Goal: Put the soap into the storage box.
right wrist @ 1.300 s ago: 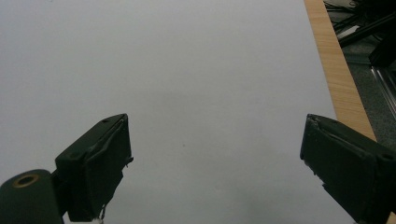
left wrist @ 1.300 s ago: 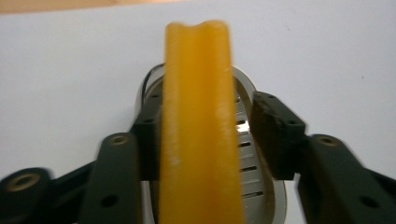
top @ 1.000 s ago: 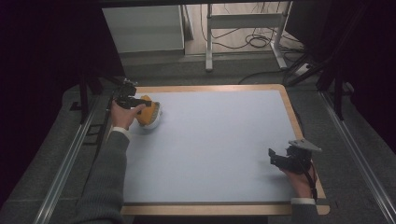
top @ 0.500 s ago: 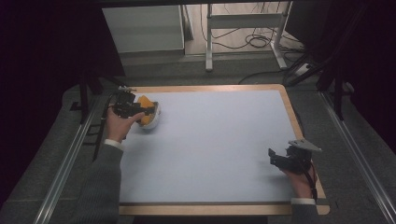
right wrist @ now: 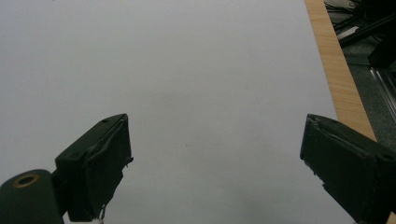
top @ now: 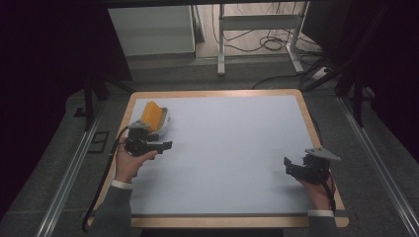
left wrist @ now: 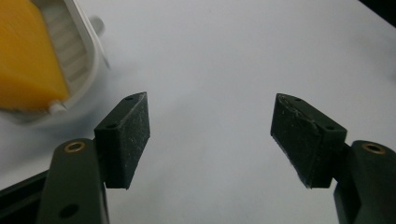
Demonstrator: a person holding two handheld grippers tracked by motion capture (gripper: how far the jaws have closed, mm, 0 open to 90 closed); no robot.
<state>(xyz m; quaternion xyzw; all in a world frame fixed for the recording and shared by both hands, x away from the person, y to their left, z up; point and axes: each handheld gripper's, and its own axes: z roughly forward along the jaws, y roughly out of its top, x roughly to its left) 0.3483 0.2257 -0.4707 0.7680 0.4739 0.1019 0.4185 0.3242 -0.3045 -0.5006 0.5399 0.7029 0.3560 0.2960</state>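
Observation:
A white container (top: 161, 123) with an upright yellow lid (top: 151, 114) stands at the far left of the table. The left gripper view catches its ribbed white wall (left wrist: 81, 60) and yellow lid (left wrist: 28, 65) at the upper left. My left gripper (top: 167, 145) hovers just in front of the container, open and empty, its jaws wide apart (left wrist: 210, 135) over bare white tabletop. My right gripper (top: 288, 165) sits near the table's front right, also open with nothing between its jaws (right wrist: 215, 168).
The white tabletop (top: 232, 143) has a wooden rim (top: 312, 128), seen at the right as the rim (right wrist: 338, 79) in the right gripper view. Metal rails (top: 375, 163) flank the table. Beyond the far edge stand a cabinet (top: 150, 29), a metal frame and floor cables (top: 269, 44).
My left gripper has let go of the container and pulled back toward the person, now open. The yellow lid stands upright. The right gripper has stayed put.

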